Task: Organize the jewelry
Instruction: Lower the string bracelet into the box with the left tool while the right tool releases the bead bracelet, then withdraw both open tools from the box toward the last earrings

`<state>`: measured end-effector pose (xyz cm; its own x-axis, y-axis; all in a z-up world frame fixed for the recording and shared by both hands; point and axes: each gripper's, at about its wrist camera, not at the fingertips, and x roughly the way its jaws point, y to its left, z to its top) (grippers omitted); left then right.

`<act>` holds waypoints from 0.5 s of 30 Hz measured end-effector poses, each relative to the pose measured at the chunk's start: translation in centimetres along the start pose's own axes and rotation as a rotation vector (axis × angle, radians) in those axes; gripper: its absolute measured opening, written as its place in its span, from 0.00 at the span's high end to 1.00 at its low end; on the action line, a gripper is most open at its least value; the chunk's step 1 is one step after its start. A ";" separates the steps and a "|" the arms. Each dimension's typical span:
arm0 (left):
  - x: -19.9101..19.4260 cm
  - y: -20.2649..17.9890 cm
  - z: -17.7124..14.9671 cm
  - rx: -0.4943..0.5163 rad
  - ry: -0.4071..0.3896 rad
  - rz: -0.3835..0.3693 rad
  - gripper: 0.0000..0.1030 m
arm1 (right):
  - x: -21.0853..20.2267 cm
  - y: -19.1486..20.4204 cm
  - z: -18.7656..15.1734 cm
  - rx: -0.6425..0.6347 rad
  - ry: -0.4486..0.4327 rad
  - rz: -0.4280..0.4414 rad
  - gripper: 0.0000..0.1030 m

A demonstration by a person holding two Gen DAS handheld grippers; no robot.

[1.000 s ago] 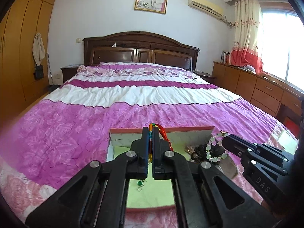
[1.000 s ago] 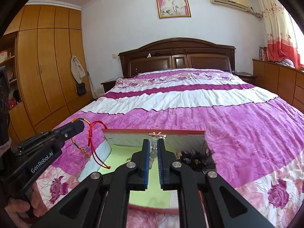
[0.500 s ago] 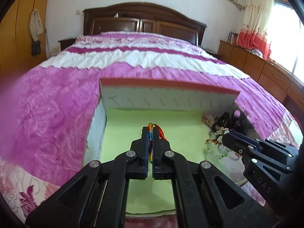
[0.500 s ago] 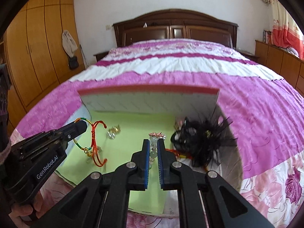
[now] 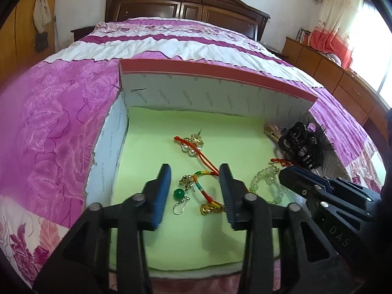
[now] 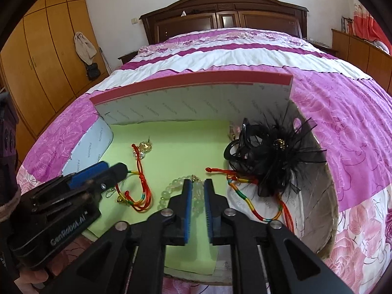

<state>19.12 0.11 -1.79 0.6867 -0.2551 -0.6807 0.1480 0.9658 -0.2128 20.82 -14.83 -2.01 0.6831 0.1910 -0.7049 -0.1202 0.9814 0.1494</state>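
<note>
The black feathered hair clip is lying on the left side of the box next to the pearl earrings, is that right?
Not quite. The black feathered hair clip lies on the right side of the box, far from the pearl earrings, which are at the left. The right wrist view shows this.

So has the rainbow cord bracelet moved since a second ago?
Yes. The rainbow cord bracelet dropped from above the box's back wall onto the green liner.
</note>
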 end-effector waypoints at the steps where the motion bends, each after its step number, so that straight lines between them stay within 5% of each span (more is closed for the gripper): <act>1: -0.1 -0.1 0.0 0.001 0.002 -0.001 0.66 | -0.2 0.0 0.0 0.006 -0.006 0.001 0.72; 15: -4.8 -0.5 0.9 0.016 -0.027 -0.021 0.63 | -5.6 0.0 1.0 0.053 -0.068 0.049 0.62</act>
<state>16.39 0.87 2.18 0.7022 -0.2745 -0.6569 0.1737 0.9609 -0.2158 17.72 -15.89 2.64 0.7249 0.2356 -0.6473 -0.1176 0.9682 0.2207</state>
